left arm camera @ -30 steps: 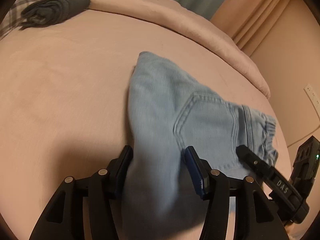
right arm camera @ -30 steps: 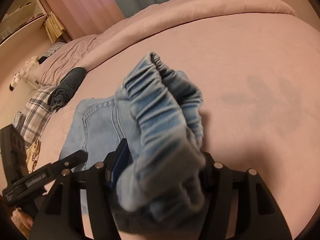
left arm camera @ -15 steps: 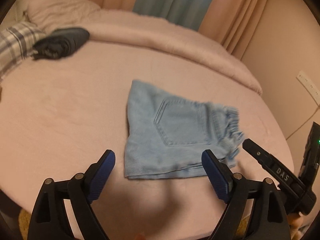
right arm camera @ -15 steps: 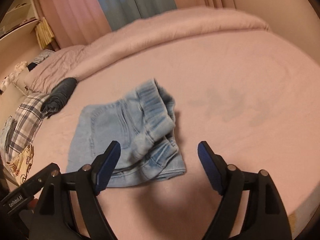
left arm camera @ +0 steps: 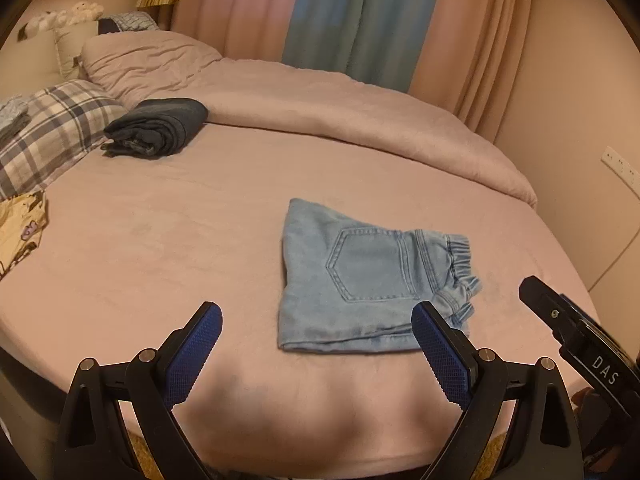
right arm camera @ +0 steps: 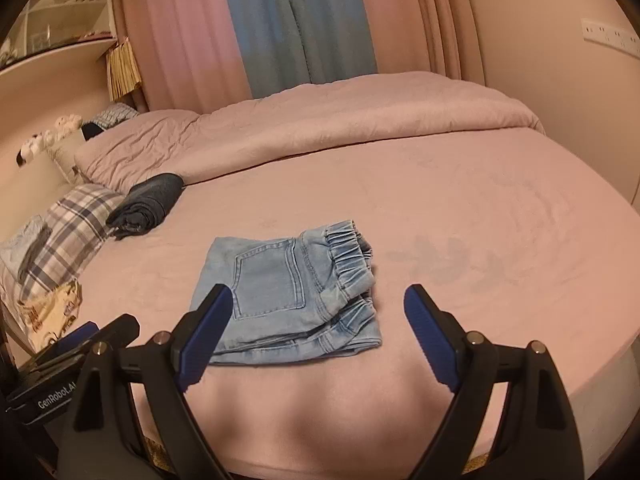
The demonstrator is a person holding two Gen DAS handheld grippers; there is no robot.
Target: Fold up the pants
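The light blue denim pants point(left arm camera: 360, 280) lie folded in a compact stack on the pink bed point(left arm camera: 160, 240), back pocket up, elastic waistband to the right. They also show in the right wrist view point(right arm camera: 288, 296). My left gripper point(left arm camera: 316, 320) is open and empty, held back from the pants' near edge. My right gripper point(right arm camera: 318, 300) is open and empty, also drawn back above the near edge of the bed point(right arm camera: 500, 220). The right gripper's body point(left arm camera: 580, 344) shows at the right of the left wrist view; the left gripper's body point(right arm camera: 68, 364) shows at the lower left of the right wrist view.
A rolled dark garment point(left arm camera: 160, 126) lies at the far left of the bed, also in the right wrist view point(right arm camera: 148, 200). A plaid pillow point(left arm camera: 52, 128) and a yellow printed cloth point(left arm camera: 20, 232) lie at the left. A pink duvet point(left arm camera: 320, 112) runs along the back.
Both grippers let go of the pants, opened, and pulled back and up from the bed. The pants now lie flat and folded on the sheet.
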